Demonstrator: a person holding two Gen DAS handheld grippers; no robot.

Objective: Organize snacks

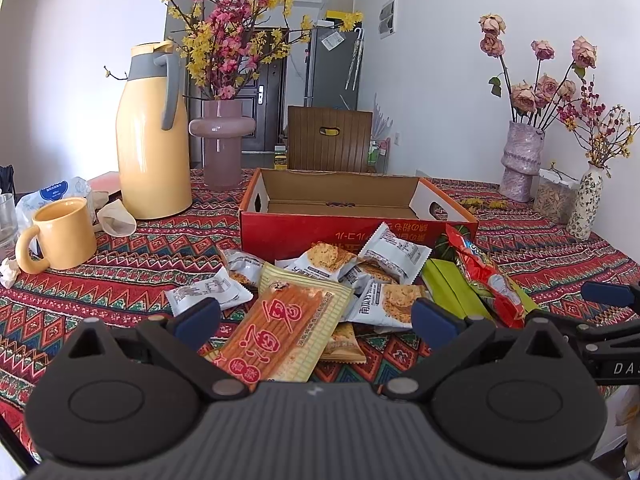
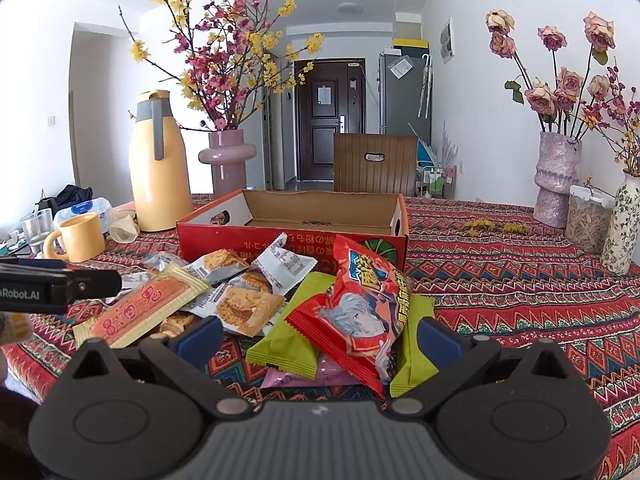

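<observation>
A heap of snack packets lies on the patterned tablecloth in front of an empty red cardboard box [image 1: 304, 236] [image 2: 280, 244]. My left gripper [image 1: 316, 320] is open, its blue pads either side of an orange-and-beige stick packet [image 1: 280, 328] [image 2: 144, 304]. White cracker packets [image 1: 394, 250] [image 2: 244, 308] are piled behind it. My right gripper [image 2: 318, 334] is open around a red cartoon-print packet [image 2: 356, 312] [image 1: 486, 276] lying on green packets [image 2: 280, 340] [image 1: 452, 284]. A pink packet [image 2: 304, 378] peeks out underneath. Neither gripper holds anything.
A yellow thermos jug [image 1: 154, 136], yellow mug [image 1: 60, 236], pink vase [image 1: 222, 140] and a glass [image 1: 6, 216] stand left. Flower vases [image 1: 520, 160] and a lidded seed jar [image 2: 588, 220] stand right. A wooden chair [image 1: 328, 138] is behind the box.
</observation>
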